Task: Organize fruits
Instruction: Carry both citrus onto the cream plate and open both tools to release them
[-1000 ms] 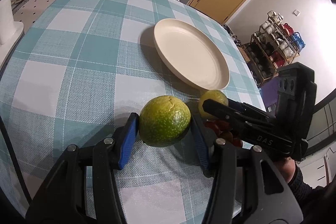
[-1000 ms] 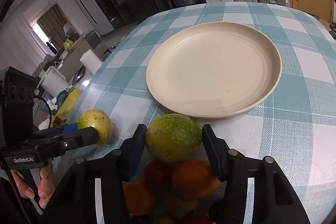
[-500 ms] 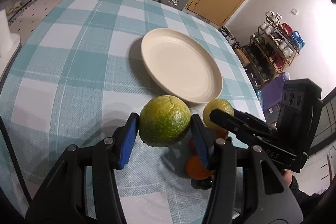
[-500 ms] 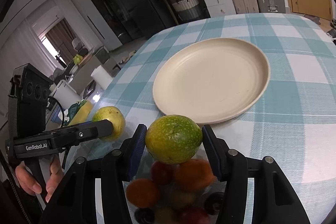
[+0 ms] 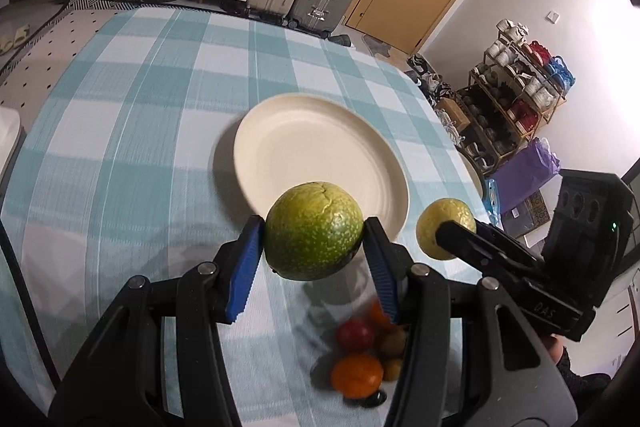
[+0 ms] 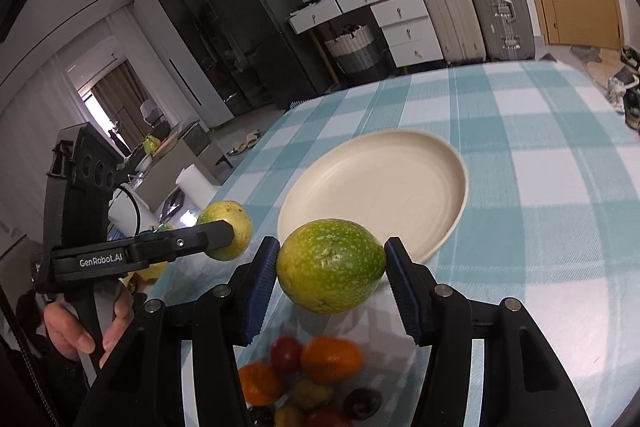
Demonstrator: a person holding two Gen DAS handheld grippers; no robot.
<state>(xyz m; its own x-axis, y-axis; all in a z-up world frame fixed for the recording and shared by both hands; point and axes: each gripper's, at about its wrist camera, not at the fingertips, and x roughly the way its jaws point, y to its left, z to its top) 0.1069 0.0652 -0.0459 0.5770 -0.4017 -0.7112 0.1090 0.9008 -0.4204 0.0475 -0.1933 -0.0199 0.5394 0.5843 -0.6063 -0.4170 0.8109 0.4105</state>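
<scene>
Left wrist view: my left claw (image 5: 314, 255) and right claw (image 6: 331, 267) each grip a green fruit (image 5: 314, 247), plate (image 5: 280, 131) just ahead, so I judge placing comes next.

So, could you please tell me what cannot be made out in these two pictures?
- Left wrist view: part of the small fruit pile sits behind a finger of the left tongs, and it is blurred.
- Left wrist view: the green fruit covers the plate's near rim.
- Right wrist view: the pile runs off the bottom edge, so its count is unclear.
- Right wrist view: the right tongs and their fruit hide the cloth beneath.
</scene>
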